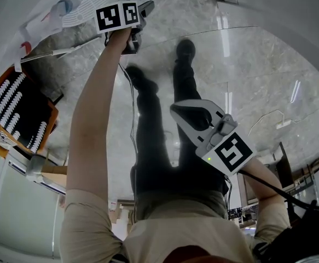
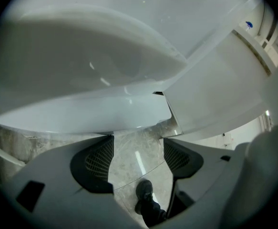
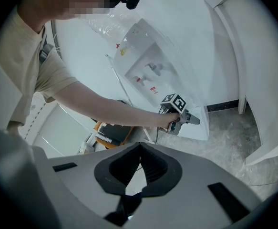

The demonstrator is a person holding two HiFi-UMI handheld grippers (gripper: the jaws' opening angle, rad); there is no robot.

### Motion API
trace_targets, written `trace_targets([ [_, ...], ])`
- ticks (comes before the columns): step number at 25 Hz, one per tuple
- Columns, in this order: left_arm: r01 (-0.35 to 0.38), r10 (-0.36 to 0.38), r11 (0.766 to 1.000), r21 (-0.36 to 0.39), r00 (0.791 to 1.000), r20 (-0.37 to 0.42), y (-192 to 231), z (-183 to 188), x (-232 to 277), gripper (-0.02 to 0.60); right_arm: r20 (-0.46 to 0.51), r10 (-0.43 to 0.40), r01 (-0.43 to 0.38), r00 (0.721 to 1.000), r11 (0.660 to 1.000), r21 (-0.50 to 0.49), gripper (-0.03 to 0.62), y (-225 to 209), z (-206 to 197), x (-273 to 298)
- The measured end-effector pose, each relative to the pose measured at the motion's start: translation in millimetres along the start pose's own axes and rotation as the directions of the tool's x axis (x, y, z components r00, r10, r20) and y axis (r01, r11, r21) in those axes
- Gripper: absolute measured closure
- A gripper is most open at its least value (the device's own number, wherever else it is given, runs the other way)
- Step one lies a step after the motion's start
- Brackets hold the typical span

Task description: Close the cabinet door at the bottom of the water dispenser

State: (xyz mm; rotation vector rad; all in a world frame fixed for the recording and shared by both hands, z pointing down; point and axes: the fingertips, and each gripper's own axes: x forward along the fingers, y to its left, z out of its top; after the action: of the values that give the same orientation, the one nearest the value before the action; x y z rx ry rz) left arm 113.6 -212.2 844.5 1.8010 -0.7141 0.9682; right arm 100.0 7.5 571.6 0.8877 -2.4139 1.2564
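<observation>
The white water dispenser stands against the wall, with its taps above and its bottom cabinet door near the floor. My left gripper is held out low against that door, on an outstretched arm. In the left gripper view it is open with nothing between its pads. Two white panels fill the view just past its tips, with a small dark gap where they meet. My right gripper hangs shut and empty over the floor, away from the dispenser. It looks toward the dispenser.
An orange-and-black box with rows of white pieces sits left of the dispenser. The person's dark legs and shoes stand on the grey marble floor. A white column rises at the right. A white cabinet is at lower left.
</observation>
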Motion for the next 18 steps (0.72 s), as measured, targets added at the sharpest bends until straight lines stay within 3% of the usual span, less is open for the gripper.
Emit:
trace_targets([
  [18,-0.127,0.122,0.98,0.151,0.992,0.043,17,6,0,0.262,-0.002,-0.003,0.003,1.0,1.0,0.008,0.577,-2,0,0],
])
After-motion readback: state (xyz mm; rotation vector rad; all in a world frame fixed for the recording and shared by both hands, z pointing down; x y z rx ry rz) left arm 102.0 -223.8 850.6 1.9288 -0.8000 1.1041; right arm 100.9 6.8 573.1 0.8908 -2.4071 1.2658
